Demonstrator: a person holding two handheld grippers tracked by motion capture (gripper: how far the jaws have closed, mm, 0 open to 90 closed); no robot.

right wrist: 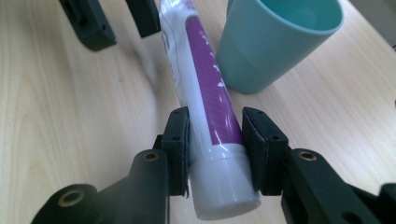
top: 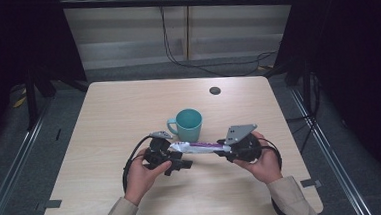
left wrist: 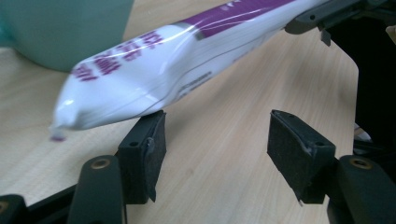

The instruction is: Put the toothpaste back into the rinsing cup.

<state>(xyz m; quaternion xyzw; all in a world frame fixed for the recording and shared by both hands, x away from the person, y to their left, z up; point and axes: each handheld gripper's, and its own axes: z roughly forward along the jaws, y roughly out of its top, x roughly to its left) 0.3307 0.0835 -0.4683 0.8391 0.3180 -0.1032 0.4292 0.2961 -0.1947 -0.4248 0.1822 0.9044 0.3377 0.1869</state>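
Right gripper clamped on a toothpaste tube; left gripper spread wide at the tube's far end.

In the right gripper view, the right gripper [right wrist: 215, 140] has both pads pressed against the white-and-purple toothpaste tube [right wrist: 201, 84] just above its white cap [right wrist: 224, 186], which points toward 6 o'clock. In the left gripper view, the left gripper [left wrist: 215, 144] stands with jaws wide apart; the tube's crimped end lies across the top of its left pad [left wrist: 149, 144], the other pad well clear. In the high view, the tube [top: 201, 147] spans level between both grippers, above the wooden table [top: 118, 107]. A teal mug [top: 188, 123] stands just beyond the tube at 12 o'clock, handle toward 9 o'clock. A dark round grommet [top: 215, 90] sits farther out, near 1 o'clock.
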